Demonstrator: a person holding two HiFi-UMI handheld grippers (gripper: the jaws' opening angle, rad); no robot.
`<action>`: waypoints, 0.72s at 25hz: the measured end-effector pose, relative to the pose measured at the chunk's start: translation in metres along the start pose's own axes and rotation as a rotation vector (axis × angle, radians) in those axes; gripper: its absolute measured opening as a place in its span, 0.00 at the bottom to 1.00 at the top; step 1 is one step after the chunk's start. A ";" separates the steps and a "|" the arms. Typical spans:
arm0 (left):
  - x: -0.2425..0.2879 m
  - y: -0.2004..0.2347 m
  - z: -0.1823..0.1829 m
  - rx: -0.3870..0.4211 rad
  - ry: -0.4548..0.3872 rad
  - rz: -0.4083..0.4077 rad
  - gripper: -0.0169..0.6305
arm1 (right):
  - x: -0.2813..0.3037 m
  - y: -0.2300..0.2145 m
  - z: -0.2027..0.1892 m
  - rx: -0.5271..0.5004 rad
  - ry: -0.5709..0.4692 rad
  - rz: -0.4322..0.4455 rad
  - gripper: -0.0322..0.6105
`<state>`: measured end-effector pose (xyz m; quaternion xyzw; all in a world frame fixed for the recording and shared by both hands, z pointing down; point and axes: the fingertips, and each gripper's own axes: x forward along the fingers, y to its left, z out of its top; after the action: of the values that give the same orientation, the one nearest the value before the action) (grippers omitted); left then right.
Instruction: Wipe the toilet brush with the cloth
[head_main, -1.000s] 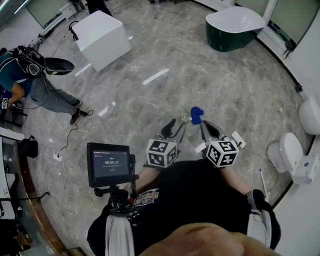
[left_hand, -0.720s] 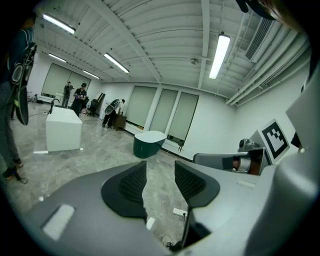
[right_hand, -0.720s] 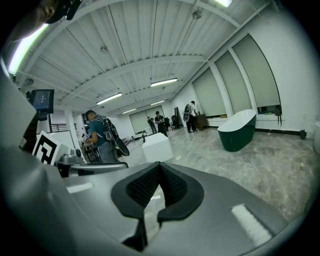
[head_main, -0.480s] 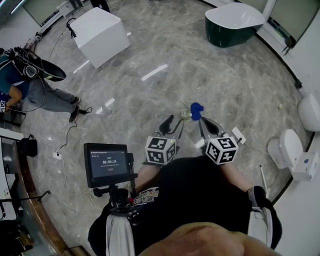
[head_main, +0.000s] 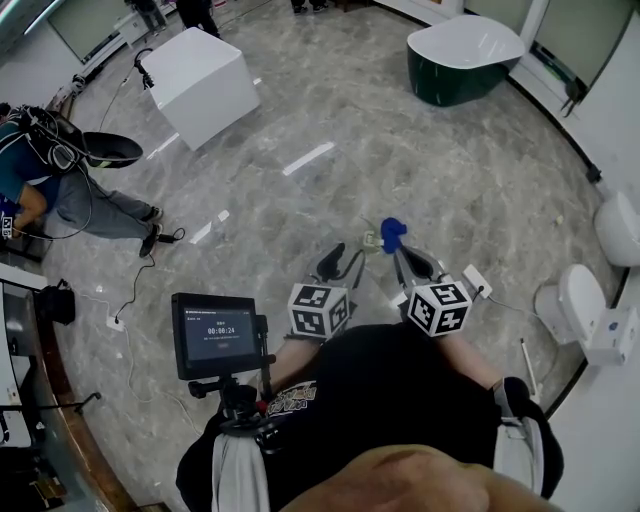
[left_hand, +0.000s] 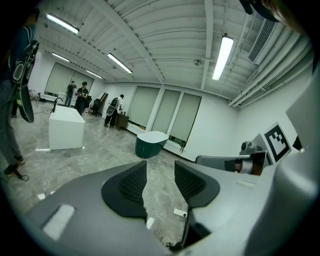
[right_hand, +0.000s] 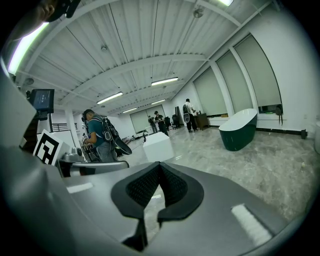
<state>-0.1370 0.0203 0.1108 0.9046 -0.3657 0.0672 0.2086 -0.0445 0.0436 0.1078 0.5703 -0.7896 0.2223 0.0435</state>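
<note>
In the head view both grippers are held side by side in front of my body, above the marble floor. My left gripper (head_main: 345, 256) (left_hand: 160, 172) is open, and only floor shows between its black pads. My right gripper (head_main: 404, 256) (right_hand: 160, 169) is shut, pad against pad, with nothing in it. A small blue thing (head_main: 393, 230), perhaps the cloth, lies on the floor just beyond the right gripper's tips, next to a small pale item (head_main: 371, 240). Neither gripper view shows it. A thin white stick (head_main: 527, 366) lies near the toilet (head_main: 578, 300); I cannot tell if it is the brush.
A white block (head_main: 205, 78) stands at the far left and a dark green bathtub (head_main: 462, 55) at the far right. A white power strip (head_main: 477, 279) with a cable lies right of the grippers. A person (head_main: 55, 175) crouches at the left. A monitor (head_main: 215, 335) rides on my chest rig.
The head view has shifted slightly, and the person at the left has moved a little. Both grippers keep their places and their jaws are unchanged.
</note>
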 end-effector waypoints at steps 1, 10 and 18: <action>0.000 0.000 0.001 0.000 -0.001 0.000 0.30 | 0.000 0.000 0.001 -0.001 0.000 0.001 0.05; 0.002 0.003 0.004 0.004 -0.009 0.015 0.29 | 0.007 0.000 0.003 -0.010 0.009 0.024 0.05; 0.002 0.002 0.002 0.014 -0.003 0.010 0.29 | 0.007 0.001 0.001 0.001 0.007 0.030 0.05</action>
<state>-0.1371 0.0175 0.1103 0.9042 -0.3700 0.0695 0.2017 -0.0478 0.0372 0.1092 0.5576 -0.7978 0.2253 0.0427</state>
